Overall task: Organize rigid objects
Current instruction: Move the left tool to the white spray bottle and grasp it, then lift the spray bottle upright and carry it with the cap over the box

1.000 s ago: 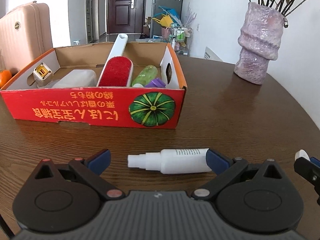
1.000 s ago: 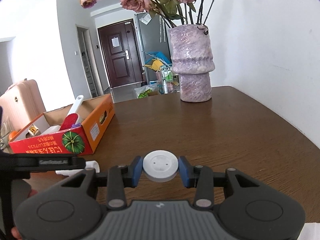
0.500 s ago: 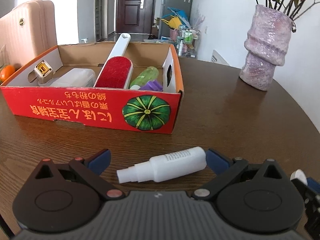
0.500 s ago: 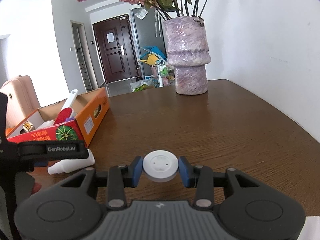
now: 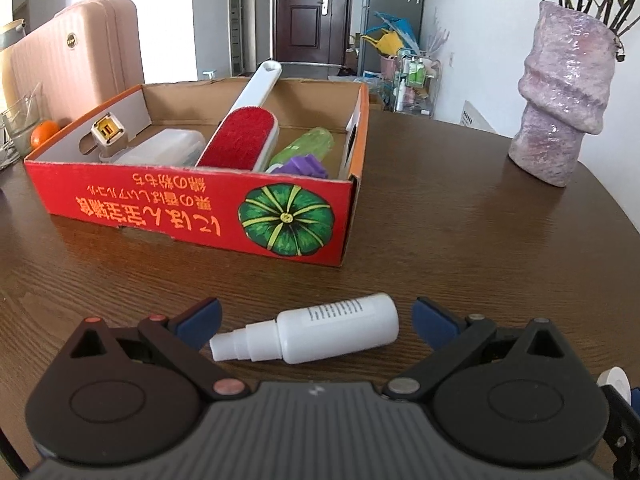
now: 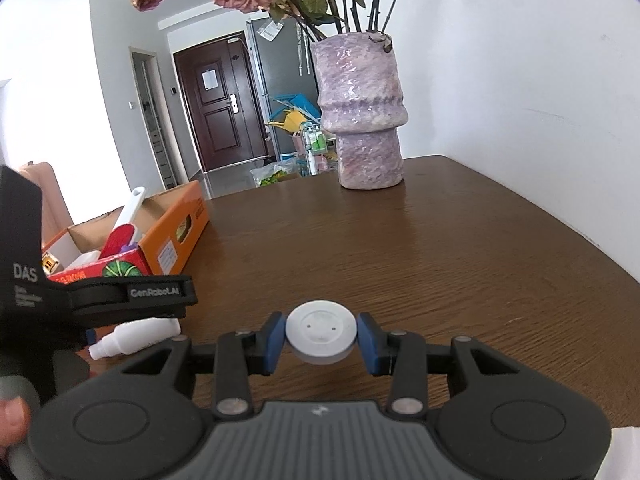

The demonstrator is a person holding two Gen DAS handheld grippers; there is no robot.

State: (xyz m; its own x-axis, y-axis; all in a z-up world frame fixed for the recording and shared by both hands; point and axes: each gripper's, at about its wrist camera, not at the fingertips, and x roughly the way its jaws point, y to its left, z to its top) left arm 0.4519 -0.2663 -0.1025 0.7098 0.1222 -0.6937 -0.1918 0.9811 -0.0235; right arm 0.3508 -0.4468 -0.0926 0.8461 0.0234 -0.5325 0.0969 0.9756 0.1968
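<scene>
The left gripper point(image 5: 316, 318) is hovering over the bench point(image 5: 460, 240) with its jaws standing wide apart, and the bottle point(image 5: 320, 334) is lying on its side between them, nozzle pointing toward 9 o'clock and base toward 3 o'clock, touching neither blue pad as far as the left wrist view shows. At 12 o'clock from the bottle, a short way off on the bench, the box point(image 5: 192, 216) is sitting with its red printed wall facing the camera; inside it a brush point(image 5: 244, 136) is leaning with its white handle over the far wall, a green tube point(image 5: 306, 146) and a purple piece point(image 5: 304, 166) are lying at its 3 o'clock side, and a clear case point(image 5: 164, 152) and a small white and yellow block point(image 5: 106, 132) are lying at its 9 o'clock side. The vase point(image 5: 564, 108) is standing upright at about 2 o'clock, well apart from the box. In the right wrist view the right gripper point(image 6: 321, 338) is closing narrowly on a white disc point(image 6: 321, 336), both blue pads pressing on its rim, and is holding it above the bench. At 9 o'clock in that view the left gripper's black body is showing, with the bottle lying beneath it, and a fingertip point(image 6: 14, 414) of the person is showing at the lower left edge.
</scene>
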